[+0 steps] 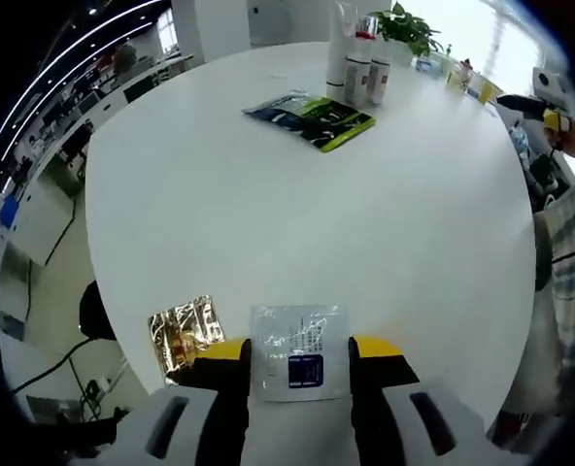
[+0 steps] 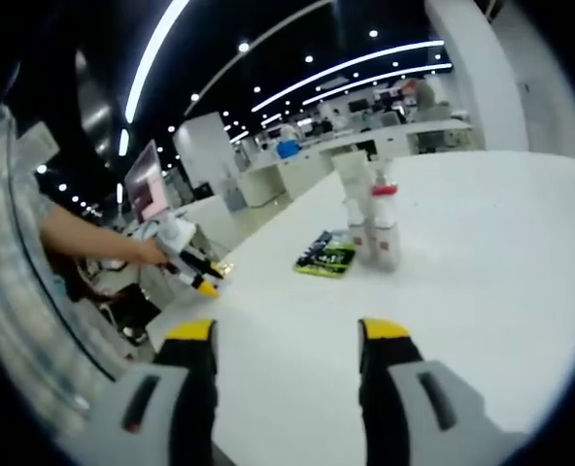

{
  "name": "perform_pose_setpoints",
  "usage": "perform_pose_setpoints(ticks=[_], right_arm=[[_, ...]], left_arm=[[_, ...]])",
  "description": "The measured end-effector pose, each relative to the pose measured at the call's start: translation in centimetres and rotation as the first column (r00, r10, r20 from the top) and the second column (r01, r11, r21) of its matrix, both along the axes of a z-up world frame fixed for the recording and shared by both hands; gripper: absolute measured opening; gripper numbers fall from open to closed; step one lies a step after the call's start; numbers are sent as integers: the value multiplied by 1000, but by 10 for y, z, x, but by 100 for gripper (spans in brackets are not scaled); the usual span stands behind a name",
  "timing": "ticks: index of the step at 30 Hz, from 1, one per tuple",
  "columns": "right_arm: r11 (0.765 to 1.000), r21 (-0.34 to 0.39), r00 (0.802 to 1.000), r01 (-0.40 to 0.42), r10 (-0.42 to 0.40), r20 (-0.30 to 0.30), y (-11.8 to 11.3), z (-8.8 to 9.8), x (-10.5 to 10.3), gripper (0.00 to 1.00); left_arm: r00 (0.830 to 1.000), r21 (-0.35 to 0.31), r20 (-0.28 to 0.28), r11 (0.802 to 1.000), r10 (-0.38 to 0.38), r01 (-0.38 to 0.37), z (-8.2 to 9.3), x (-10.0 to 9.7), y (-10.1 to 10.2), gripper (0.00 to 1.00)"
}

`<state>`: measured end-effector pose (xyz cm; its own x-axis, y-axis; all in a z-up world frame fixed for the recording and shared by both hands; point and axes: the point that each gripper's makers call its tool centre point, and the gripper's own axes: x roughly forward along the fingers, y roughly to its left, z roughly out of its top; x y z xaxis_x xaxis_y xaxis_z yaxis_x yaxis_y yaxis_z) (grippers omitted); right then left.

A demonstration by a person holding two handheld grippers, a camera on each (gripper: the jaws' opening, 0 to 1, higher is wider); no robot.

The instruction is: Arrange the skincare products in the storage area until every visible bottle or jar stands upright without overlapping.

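Observation:
Three upright bottles (image 1: 357, 66) stand grouped at the far side of the round white table (image 1: 268, 223); in the right gripper view the bottles (image 2: 373, 231) are white, one with a red cap. My left gripper (image 1: 299, 349) is open low over the near edge, and a flat silver sachet (image 1: 297, 330) with a blue square lies between its yellow-tipped jaws. A gold foil sachet (image 1: 183, 332) lies just left of it. My right gripper (image 2: 287, 332) is open above the table with nothing between its jaws; it also appears as the right gripper (image 1: 548, 105) at the far right.
Green-and-black sachets (image 1: 312, 118) lie flat beside the bottles, also seen as sachets (image 2: 326, 254). A potted plant (image 1: 411, 27) and small items (image 1: 467, 80) sit beyond. A person's checked sleeve (image 1: 571, 243) borders the table. A hand holds the left gripper (image 2: 202, 277).

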<state>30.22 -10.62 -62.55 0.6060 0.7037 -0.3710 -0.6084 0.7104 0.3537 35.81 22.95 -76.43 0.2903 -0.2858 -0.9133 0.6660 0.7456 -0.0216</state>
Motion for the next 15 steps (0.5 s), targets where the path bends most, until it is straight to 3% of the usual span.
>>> perform_pose_setpoints(ticks=[8,15], right_arm=[[1000,-2,1000,-17,17,-6,6,-2,-2,55],[999,30,998,-38,39,-39,20,-3,2,53]], left_arm=[[1000,17,-17,1000,8,-8,2,-11,0,41],[999,-69,34,998,13,-11,29,-13,-19,40]])
